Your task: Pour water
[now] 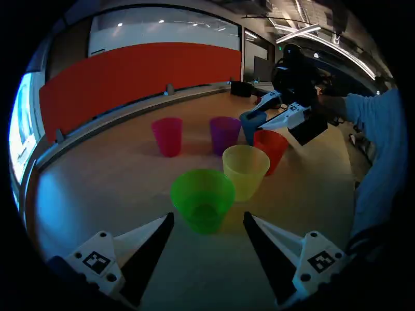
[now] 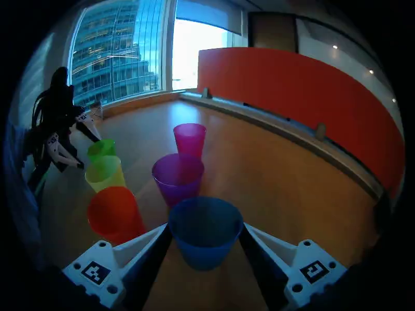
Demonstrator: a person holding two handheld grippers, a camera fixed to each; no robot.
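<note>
Six plastic cups stand clustered on a wooden table (image 1: pixel 104 176). The green cup (image 1: pixel 202 199) sits just ahead of my left gripper (image 1: pixel 207 215), whose fingers are open and flank its base without touching. Behind it are a yellow cup (image 1: pixel 245 168), a red cup (image 1: pixel 271 147), a purple cup (image 1: pixel 224 133) and a pink cup (image 1: pixel 167 136). My right gripper (image 2: pixel 205 233) is shut on the blue cup (image 2: pixel 205 243), both fingers against its sides. From the left gripper view, the right gripper (image 1: pixel 253 120) holds the blue cup (image 1: pixel 250 126) at the far side of the cluster. I cannot tell whether any cup holds water.
A person's blue sleeve (image 1: pixel 376 135) reaches in from the right. A long red wall panel (image 1: pixel 140 72) and a raised ledge (image 1: pixel 129 106) run along the table's far edge. Large windows (image 2: pixel 119 52) lie beyond the left gripper (image 2: pixel 89 151) and green cup (image 2: pixel 101 149).
</note>
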